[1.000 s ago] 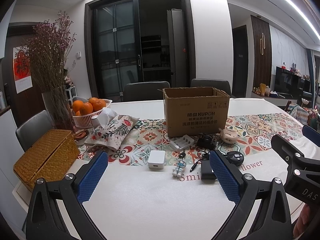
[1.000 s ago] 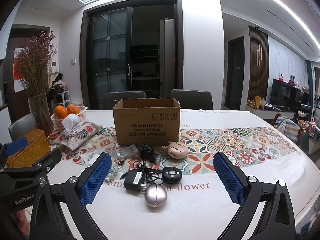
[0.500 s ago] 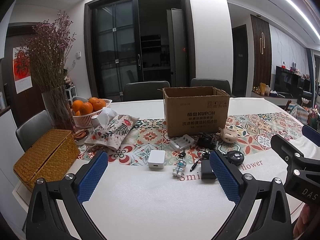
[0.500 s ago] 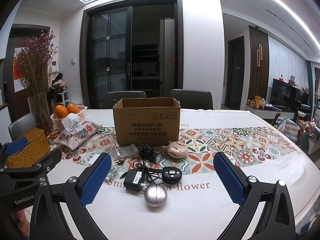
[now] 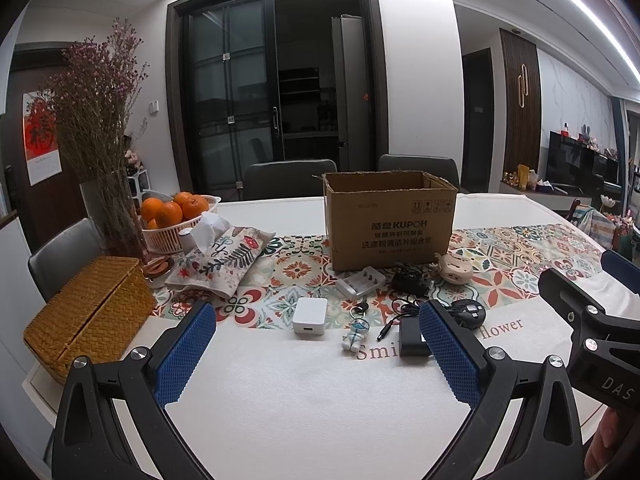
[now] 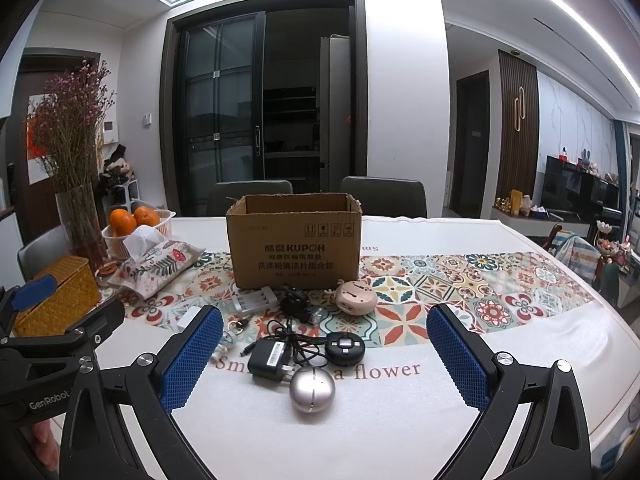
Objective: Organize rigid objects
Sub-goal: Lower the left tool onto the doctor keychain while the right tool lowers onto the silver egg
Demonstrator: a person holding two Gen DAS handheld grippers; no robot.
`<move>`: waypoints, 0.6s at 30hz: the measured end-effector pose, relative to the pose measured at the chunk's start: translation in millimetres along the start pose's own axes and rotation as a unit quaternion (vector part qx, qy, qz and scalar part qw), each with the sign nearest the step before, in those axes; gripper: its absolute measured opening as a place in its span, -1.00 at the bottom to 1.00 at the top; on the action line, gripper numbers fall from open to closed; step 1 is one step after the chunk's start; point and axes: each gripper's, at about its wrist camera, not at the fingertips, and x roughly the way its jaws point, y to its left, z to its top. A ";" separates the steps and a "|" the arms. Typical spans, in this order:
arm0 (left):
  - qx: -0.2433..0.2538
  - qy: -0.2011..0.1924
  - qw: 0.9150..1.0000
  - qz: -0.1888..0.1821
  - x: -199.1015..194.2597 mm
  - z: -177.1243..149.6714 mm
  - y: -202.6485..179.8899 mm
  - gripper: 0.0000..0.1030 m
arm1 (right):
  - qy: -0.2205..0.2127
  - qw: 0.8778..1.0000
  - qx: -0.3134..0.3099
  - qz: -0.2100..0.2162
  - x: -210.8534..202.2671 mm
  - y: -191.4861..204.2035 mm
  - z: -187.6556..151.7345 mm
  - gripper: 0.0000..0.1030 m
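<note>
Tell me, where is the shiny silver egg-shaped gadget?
In the right wrist view, the silver egg-shaped gadget lies low centre on the white tablecloth, touching the black plug adapter.

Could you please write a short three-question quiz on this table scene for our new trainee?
1. True or false: the cardboard box stands open at the top.
2. Which thing lies nearest the right gripper? A) silver egg-shaped gadget B) oranges C) wicker basket
3. Fill in: the white charger lies between the fingers of the ____ gripper.

Key
1. True.
2. A; it lies on the white tablecloth between the fingers.
3. Left. Both grippers are open and hold nothing.
</note>
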 end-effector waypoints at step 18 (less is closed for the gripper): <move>0.040 0.048 0.998 -0.019 55.0 -16.2 -5.2 1.00 | 0.104 0.995 0.011 0.002 52.3 2.3 -21.4 1.00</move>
